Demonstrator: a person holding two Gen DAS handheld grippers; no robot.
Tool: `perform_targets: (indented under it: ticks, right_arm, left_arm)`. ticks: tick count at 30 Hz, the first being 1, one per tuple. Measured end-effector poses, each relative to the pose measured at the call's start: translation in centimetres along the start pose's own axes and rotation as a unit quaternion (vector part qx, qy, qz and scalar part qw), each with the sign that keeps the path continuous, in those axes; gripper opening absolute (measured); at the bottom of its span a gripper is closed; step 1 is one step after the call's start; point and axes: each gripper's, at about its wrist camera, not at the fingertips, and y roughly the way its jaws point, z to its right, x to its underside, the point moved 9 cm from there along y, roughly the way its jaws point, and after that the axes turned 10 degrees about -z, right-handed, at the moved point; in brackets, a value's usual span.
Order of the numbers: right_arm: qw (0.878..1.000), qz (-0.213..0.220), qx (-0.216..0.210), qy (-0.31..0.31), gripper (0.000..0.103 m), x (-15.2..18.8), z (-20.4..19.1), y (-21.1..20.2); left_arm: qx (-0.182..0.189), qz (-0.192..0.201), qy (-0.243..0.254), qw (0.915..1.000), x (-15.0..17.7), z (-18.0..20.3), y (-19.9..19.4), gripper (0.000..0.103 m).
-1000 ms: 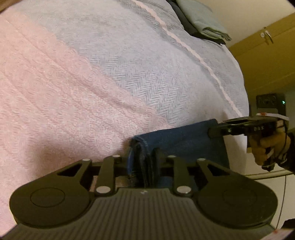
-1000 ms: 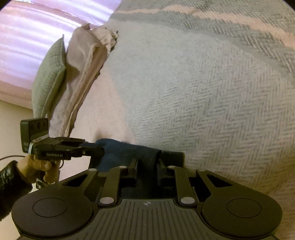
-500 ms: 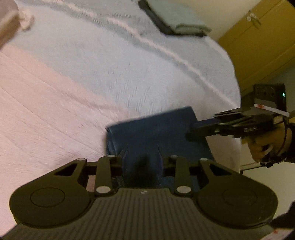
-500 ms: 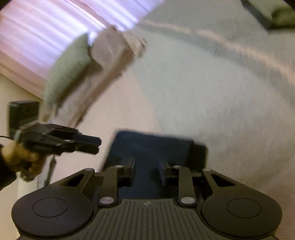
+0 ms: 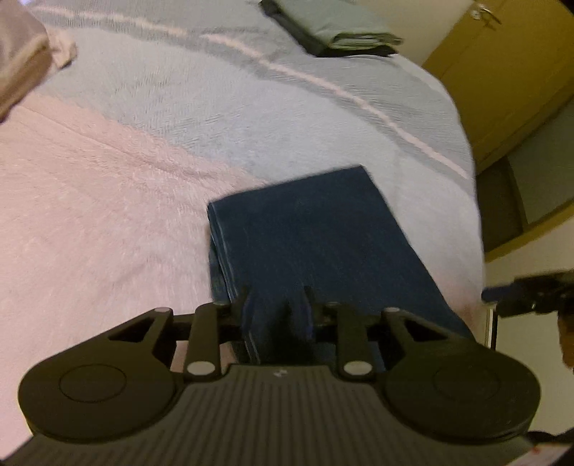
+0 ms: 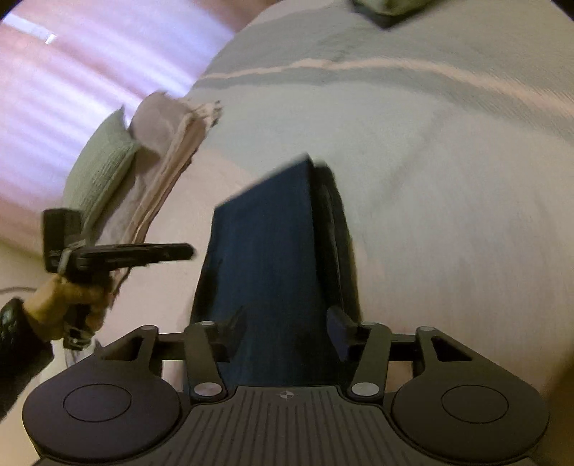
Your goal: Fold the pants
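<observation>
Black plastic fingers of the left gripper stand a little apart w/ dark denim between them; whether they pinch the cloth or merely straddle it cannot be told from the left wrist view. In the right wrist view the same tool shows side-on, off the left edge of the bundle, no cloth visibly in its tips, so contact is uncertain. The right gripper has jaws wide apart, denim passing between them w/o either finger pressing it: released.

Outward: the pants lie as a compact rectangle, several layers stacked at the left edge, on the bed near its front corner, across the boundary of pink and grey cover. Further off: a folded grey stack at the far side, a green pillow at the head end.

Step in hand, by judgement: last fold laid; release and withdrawal. Task approx. complete. Next move calls for backing both tools straight off w/o dragging the top layer, then a check that edges sit flush.

Vs. 1 s ago: both grippers were clamped on the bunched bundle edge, held low; the rectangle now lies flat, the right jaws have opened and the right tool has pulled clear to the side.
</observation>
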Motion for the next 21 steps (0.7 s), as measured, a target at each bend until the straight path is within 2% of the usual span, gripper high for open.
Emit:
perform_targets:
  ticks: [4, 7, 9, 14, 15, 18, 21]
  right_arm:
    - [0.995, 0.029, 0.016, 0.094, 0.064, 7.3, 1.9, 0.2]
    - [0.987, 0.041, 0.001, 0.153, 0.065, 10.6, 3.3, 2.5]
    - [0.981, 0.07, -0.027, 0.177, 0.065, 11.1, 4.0, 4.1]
    - [0.958, 0.147, -0.084, 0.231, 0.065, 8.7, 5.3, 6.9]
    - [0.953, 0.155, -0.09, 0.244, 0.061, 8.2, 5.7, 7.1]
    - [0.944, 0.14, -0.096, 0.283, 0.029, 7.1, 6.8, 6.8]
    - [0.956, 0.12, -0.084, 0.256, 0.021, 5.0, 6.1, 4.5]
  left_arm:
    - [-0.003, -0.008, 0.023, 0.9997, 4.9, 3.3, -1.8, 0.025]
    - [-0.001, -0.017, 0.025, 0.9995, 7.8, 4.5, -1.4, 0.025]
    - [0.006, -0.02, 0.023, 0.9995, 9.0, 4.9, -0.7, 0.025]
    - [0.009, -0.029, 0.029, 0.9991, 11.0, 5.6, 0.6, 0.025]
    - [0.009, -0.033, 0.031, 0.9989, 11.4, 5.7, 0.8, 0.025]
    - [0.006, -0.038, 0.044, 0.9983, 11.8, 6.3, 0.6, 0.025]
    - [0.014, -0.026, 0.046, 0.9985, 11.1, 7.1, -0.4, 0.025]
